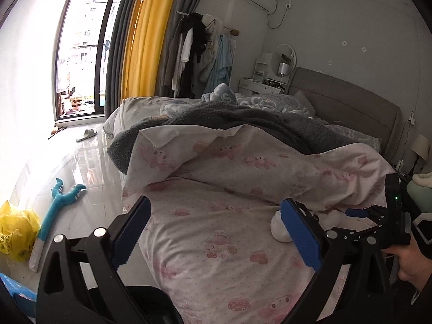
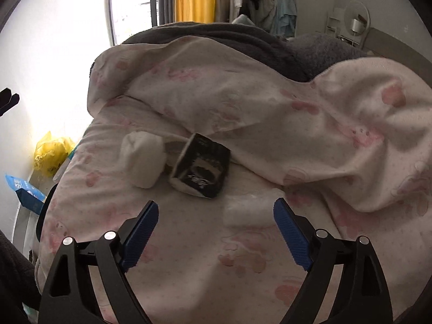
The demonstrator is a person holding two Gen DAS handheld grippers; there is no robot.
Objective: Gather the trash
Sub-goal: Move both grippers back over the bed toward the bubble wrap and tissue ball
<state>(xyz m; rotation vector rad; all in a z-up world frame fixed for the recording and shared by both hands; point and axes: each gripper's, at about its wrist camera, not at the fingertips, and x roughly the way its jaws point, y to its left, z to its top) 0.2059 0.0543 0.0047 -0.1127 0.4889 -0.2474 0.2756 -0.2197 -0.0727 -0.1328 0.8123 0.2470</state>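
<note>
On the pink-patterned bed sheet [image 2: 189,243] lie a crumpled white tissue wad [image 2: 143,159], a black tissue pack [image 2: 201,166] beside it, and a flat white tissue [image 2: 248,212]. My right gripper [image 2: 216,232] is open and empty, just short of the flat tissue, which lies between its fingertips. My left gripper [image 1: 216,232] is open and empty over the sheet; the white wad [image 1: 279,228] sits by its right finger. The right gripper [image 1: 359,213] shows at the right of the left wrist view, held in a hand.
A pink quilt [image 2: 270,102] and grey blanket [image 1: 229,118] are heaped on the bed. On the floor to the left are a yellow plastic bag [image 1: 16,232], a blue plush toy [image 1: 56,205], a blue packet [image 2: 25,193] and a slipper [image 1: 86,135].
</note>
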